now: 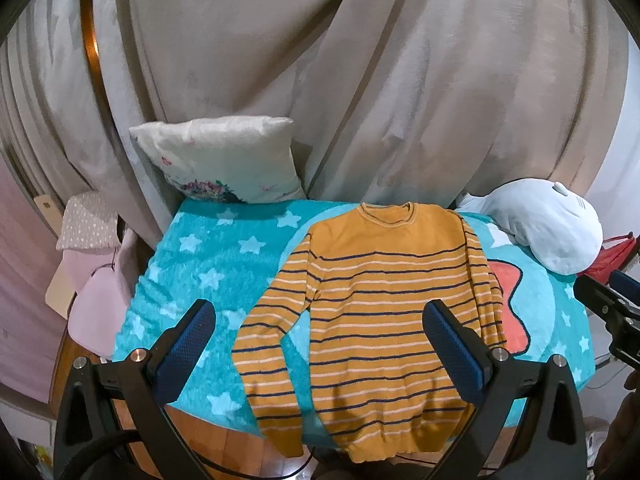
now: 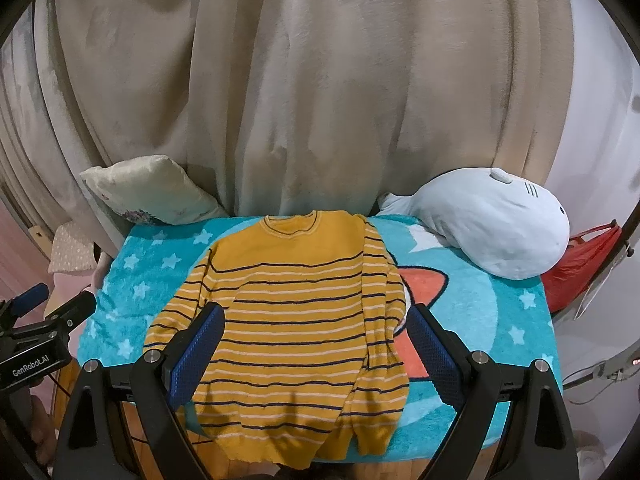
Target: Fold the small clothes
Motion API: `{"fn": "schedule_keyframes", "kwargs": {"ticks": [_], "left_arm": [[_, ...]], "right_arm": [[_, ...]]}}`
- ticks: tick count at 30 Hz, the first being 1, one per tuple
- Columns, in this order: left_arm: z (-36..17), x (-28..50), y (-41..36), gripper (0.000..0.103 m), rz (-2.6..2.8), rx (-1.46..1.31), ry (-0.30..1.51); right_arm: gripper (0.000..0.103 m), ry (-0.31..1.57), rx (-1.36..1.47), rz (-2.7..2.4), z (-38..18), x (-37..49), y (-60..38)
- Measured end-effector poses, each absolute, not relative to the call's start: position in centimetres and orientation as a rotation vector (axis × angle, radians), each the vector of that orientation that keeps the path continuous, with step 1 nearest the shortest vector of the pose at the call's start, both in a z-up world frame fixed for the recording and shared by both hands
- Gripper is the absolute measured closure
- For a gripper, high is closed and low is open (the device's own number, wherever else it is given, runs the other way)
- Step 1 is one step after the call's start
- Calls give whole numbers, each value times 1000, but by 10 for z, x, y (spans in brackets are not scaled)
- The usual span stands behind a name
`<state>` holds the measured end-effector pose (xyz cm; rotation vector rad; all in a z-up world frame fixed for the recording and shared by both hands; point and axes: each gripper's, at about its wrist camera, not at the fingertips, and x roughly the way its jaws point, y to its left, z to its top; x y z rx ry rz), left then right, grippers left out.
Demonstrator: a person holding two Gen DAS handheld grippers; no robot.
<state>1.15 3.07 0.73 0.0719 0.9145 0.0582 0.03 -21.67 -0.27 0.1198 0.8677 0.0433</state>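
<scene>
A small mustard-yellow sweater (image 1: 384, 304) with navy and white stripes lies flat, neck away from me, on a turquoise star-print blanket (image 1: 208, 264). It also shows in the right wrist view (image 2: 296, 320), on the same blanket (image 2: 480, 300). Its right sleeve lies folded in over the body; its left sleeve runs down its side. My left gripper (image 1: 320, 316) is open and empty, above the sweater's near half. My right gripper (image 2: 316, 320) is open and empty, above the sweater's lower middle. Neither touches the cloth.
A white floral cushion (image 1: 224, 160) leans at the back left and a pale blue plush toy (image 2: 492, 228) lies at the back right. Beige curtains (image 2: 320, 80) hang behind. A red plastic bag (image 2: 580, 264) sits at the right edge. A pink cloth (image 1: 100, 304) hangs at the left.
</scene>
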Motion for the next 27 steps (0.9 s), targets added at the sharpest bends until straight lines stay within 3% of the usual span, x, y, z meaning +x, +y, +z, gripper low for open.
{"fn": "schedule_keyframes", "kwargs": {"ticks": [21, 27], "left_arm": [[-38, 5, 123, 0, 176, 40, 1004], [-87, -6, 143, 0, 120, -12, 1102]], "right_arm": [[9, 992, 149, 172, -53, 13, -160], [21, 1058, 203, 282, -89, 28, -127]]}}
